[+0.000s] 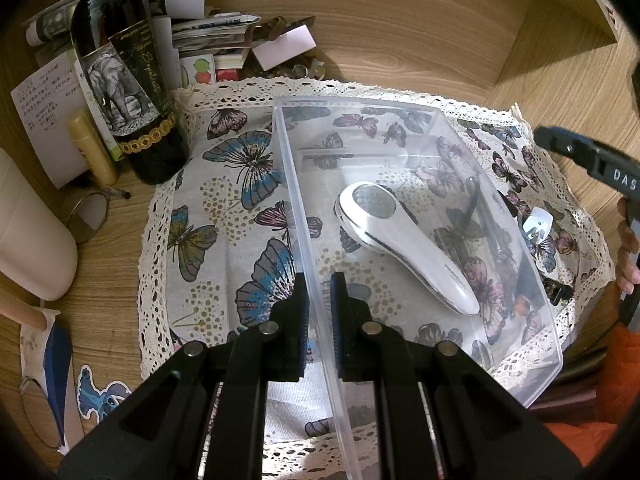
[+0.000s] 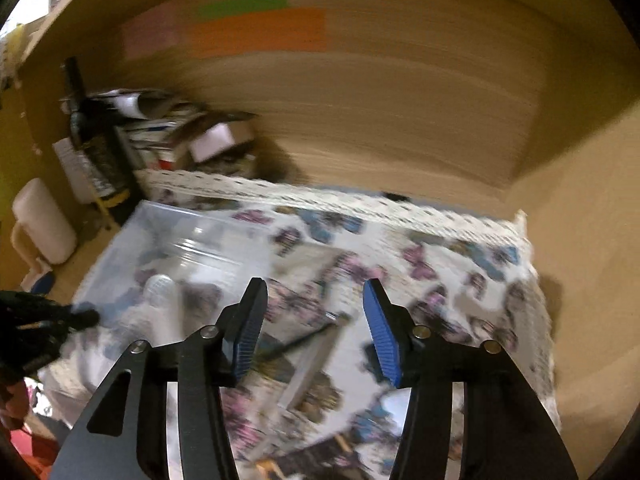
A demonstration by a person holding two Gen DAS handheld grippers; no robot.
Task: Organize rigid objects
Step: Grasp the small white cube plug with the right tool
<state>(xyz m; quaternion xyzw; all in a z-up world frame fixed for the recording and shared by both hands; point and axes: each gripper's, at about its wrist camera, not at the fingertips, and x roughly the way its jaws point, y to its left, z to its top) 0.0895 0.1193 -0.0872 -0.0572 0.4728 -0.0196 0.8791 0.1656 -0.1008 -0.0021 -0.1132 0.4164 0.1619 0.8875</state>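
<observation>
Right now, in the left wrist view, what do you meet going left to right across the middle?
White jug → yellow tube → wine bottle → white handheld device in the clear bin → right tongs.

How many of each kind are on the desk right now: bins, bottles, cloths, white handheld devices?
bin: 1, clear, its wall clamped in the left tool
bottle: 1, dark, upright
cloth: 1, butterfly print, under the bin
white device: 1, lying in the bin
Total: 4
</observation>
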